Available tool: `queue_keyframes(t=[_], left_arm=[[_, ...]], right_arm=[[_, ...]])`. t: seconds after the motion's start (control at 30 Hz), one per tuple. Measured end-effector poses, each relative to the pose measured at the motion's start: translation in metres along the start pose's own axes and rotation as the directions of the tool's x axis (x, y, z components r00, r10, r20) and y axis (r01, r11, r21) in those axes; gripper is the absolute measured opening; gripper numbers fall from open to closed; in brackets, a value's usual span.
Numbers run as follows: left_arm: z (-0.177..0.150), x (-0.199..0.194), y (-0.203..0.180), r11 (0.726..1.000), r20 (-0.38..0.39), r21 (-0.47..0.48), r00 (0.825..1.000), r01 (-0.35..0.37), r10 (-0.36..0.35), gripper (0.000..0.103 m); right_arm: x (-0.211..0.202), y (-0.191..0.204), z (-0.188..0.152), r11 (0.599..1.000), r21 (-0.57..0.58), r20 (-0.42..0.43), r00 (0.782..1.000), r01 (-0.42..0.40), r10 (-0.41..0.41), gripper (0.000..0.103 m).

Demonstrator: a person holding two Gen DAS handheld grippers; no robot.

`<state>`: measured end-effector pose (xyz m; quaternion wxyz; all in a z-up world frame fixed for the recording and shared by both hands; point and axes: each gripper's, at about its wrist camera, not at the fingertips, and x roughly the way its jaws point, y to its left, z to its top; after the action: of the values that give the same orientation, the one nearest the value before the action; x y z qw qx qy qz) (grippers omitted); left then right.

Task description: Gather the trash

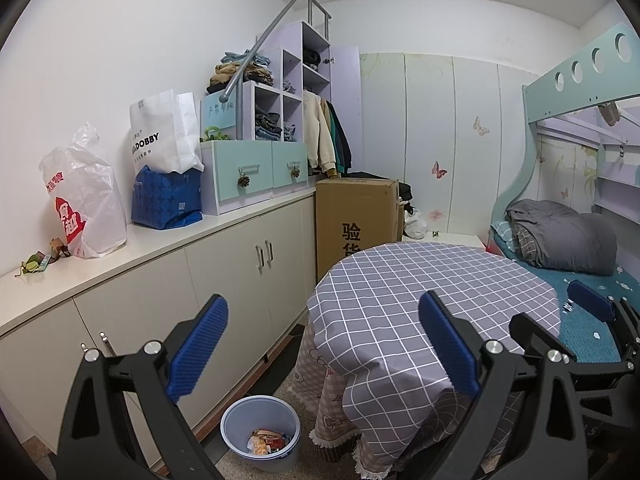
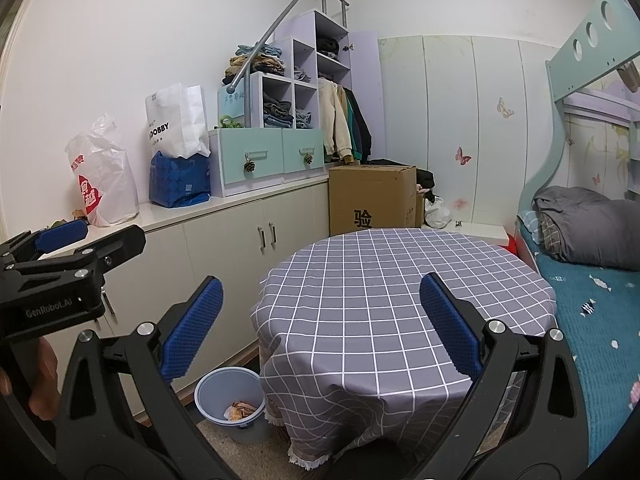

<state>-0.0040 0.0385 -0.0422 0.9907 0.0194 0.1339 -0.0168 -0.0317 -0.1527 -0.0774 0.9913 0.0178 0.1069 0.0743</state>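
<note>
A pale blue trash bin (image 1: 260,434) stands on the floor between the cabinet and the round table, with colourful wrappers (image 1: 267,442) inside; it also shows in the right wrist view (image 2: 231,404). Small scraps of trash (image 1: 40,260) lie on the cabinet top at the far left. My left gripper (image 1: 324,344) is open and empty, held above the bin and the table edge. My right gripper (image 2: 320,328) is open and empty over the table's near edge. The left gripper also shows at the left of the right wrist view (image 2: 60,240).
A round table with a grey checked cloth (image 2: 400,280) fills the middle. A long white cabinet (image 1: 160,264) runs along the left wall with plastic bags (image 1: 88,204), a blue bag (image 1: 168,196) and drawer units. A cardboard box (image 1: 356,216) stands behind; a bunk bed (image 2: 592,264) is on the right.
</note>
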Motion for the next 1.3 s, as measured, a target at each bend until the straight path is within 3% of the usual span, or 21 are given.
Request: queue_keyframes(t=[0.83, 1.3], left_arm=[[0.013, 0.063, -0.014, 0.997, -0.061, 0.068, 0.998, -0.025, 0.029, 0.094], [0.015, 0.122, -0.047, 0.996, -0.130, 0.086, 0.991, -0.022, 0.033, 0.094]], right_arm=[[0.067, -0.039, 0.000, 0.998, 0.066, -0.055, 0.998, 0.004, -0.001, 0.097], [0.113, -0.093, -0.011, 0.993, 0.112, -0.106, 0.994, 0.047, -0.035, 0.097]])
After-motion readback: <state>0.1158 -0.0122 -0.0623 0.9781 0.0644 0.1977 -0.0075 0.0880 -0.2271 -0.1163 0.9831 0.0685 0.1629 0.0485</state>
